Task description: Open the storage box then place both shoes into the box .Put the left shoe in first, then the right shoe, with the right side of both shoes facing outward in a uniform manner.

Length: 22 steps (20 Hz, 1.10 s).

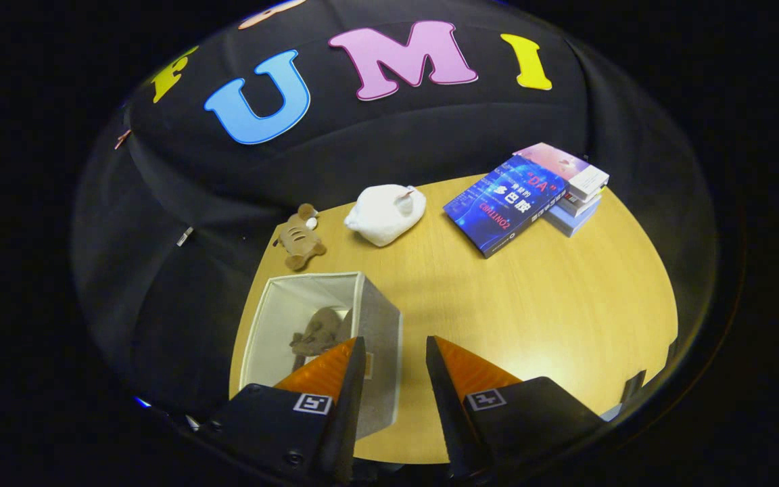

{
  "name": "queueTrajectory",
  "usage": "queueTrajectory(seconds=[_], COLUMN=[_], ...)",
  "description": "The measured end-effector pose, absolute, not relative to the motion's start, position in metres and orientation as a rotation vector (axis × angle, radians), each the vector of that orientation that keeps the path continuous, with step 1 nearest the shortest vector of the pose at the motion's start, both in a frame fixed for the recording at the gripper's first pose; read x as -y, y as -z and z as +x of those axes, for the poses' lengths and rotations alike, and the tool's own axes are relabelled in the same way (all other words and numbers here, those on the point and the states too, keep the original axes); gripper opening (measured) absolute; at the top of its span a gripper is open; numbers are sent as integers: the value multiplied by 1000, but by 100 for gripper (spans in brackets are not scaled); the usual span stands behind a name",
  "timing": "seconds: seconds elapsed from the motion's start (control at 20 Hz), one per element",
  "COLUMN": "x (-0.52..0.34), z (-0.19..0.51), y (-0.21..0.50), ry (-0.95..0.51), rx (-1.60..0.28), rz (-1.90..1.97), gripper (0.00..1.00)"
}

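Note:
A grey fabric storage box [381, 314] stands open-topped on the wooden table [531, 304], just ahead of my left finger. Inside it, on the pale lining, lies a small grey plush toy [318, 330], partly hidden behind that finger's tip. My gripper [395, 338] hovers above the box's near right corner. It is open, with nothing between the fingers; through the gap I see the box's outer wall and bare tabletop.
Beyond the box a brown plush toy [300, 240] lies at the table's far left edge, with a white plush toy [386, 213] beside it. A blue book [504, 203] leans on a small stack of books [575, 193] at the far right.

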State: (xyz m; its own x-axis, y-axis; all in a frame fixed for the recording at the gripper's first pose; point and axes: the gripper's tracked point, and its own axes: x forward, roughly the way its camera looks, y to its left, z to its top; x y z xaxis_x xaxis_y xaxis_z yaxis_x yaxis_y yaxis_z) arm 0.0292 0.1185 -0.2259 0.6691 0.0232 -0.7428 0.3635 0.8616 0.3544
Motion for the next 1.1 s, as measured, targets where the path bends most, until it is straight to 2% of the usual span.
queueTrajectory(seconds=[0.2,0.3,0.5,0.8,1.1], x=[-82,-62,-29,15,59], z=[13,5,-11,-31,-44], y=[221,216,207,176,155], ry=[225,237,246,250,263], rx=[-771,-743,-684,-542,-457], rz=[398,338,235,229,144], gripper=[71,82,93,98,98])
